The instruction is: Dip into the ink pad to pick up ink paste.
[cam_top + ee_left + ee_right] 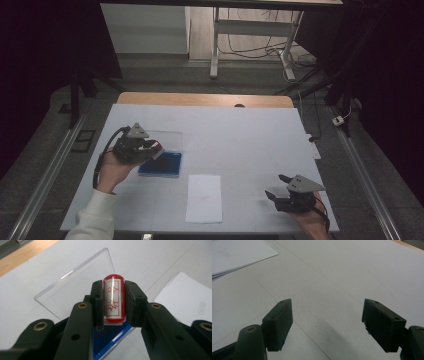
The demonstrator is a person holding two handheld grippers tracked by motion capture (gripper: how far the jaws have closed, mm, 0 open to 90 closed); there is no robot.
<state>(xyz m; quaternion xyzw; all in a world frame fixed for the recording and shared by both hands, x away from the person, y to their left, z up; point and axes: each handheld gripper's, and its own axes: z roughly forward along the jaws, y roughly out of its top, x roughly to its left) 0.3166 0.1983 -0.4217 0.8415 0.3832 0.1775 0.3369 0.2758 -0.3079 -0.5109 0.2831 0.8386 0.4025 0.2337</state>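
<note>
Stamp point(113, 300), red-framed with red characters, clamped between jaws of left gripper point(134, 145), above blue pad point(161, 164) and clear lid point(75, 285). Probably light, rigid, smooth-sided and somewhat slippery; best gripped across flat flanks, as here. Paper point(204, 198) right of pad. Right gripper point(292, 192) farther right, jaws spread wide, empty.
</note>
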